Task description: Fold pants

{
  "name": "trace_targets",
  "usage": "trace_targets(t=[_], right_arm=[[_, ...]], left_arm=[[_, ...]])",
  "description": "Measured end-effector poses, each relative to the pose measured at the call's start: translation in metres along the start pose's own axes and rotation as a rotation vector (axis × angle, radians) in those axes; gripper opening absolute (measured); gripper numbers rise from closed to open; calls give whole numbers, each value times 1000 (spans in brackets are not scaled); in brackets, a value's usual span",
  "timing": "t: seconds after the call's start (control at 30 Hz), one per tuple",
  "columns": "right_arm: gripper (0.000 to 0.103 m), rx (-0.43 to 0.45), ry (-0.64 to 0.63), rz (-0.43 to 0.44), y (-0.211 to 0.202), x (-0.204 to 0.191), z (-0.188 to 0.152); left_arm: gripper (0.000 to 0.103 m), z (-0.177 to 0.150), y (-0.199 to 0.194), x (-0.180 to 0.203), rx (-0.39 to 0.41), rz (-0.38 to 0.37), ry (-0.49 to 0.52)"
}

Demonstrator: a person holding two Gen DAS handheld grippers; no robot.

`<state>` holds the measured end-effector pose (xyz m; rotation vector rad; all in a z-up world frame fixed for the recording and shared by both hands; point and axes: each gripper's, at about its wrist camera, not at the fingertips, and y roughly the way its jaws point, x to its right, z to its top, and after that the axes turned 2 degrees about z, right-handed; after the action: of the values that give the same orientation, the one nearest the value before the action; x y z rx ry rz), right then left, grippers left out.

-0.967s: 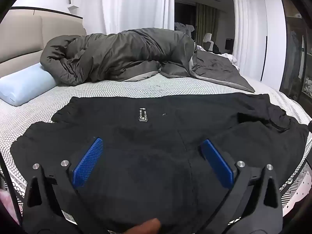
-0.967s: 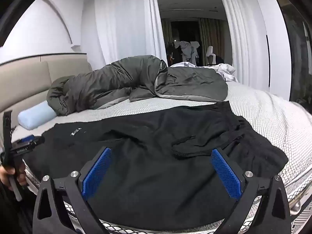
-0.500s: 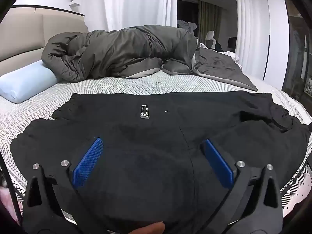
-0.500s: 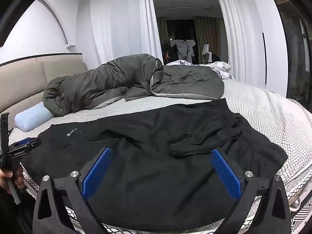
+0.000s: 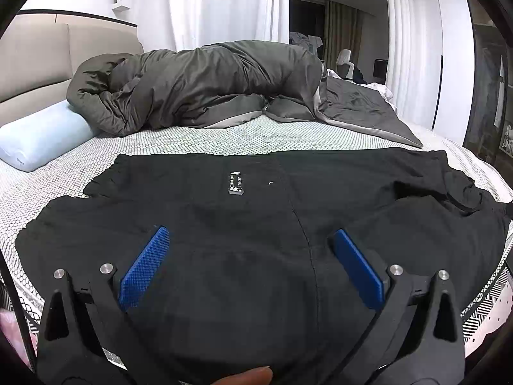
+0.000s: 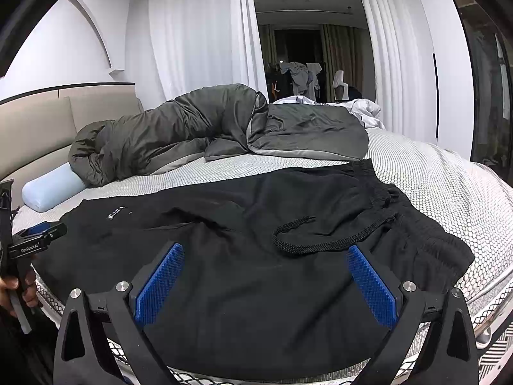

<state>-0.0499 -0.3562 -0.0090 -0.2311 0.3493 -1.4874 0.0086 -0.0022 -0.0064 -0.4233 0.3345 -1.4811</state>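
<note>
Black pants [image 5: 256, 224] lie spread flat across the near part of the bed, with a small label [image 5: 235, 183] on one leg. In the right wrist view the pants [image 6: 256, 256] show their elastic waistband [image 6: 384, 192] at the right and a loose drawstring [image 6: 320, 243]. My left gripper [image 5: 251, 250] is open and empty above the leg end. My right gripper [image 6: 266, 272] is open and empty above the waist end. The left gripper also shows at the left edge of the right wrist view [image 6: 35, 240].
A dark grey duvet [image 5: 208, 89] is bunched along the far side of the bed. A pale blue pillow [image 5: 41, 134] lies by the beige headboard [image 5: 48, 51]. The white patterned mattress [image 6: 449, 192] drops off at its near edge. White curtains hang behind.
Both grippers stayed open over the pants. The views shifted slightly, with the right gripper a little higher and the drawstring now plainer. The pants have not moved.
</note>
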Motion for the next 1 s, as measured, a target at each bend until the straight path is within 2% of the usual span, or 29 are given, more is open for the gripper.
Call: trace_targets(t=[1.0], right_arm=[[103,0,-5,-5,1,0,0]], left_arm=[[102,1,0,5,-3,2,5]])
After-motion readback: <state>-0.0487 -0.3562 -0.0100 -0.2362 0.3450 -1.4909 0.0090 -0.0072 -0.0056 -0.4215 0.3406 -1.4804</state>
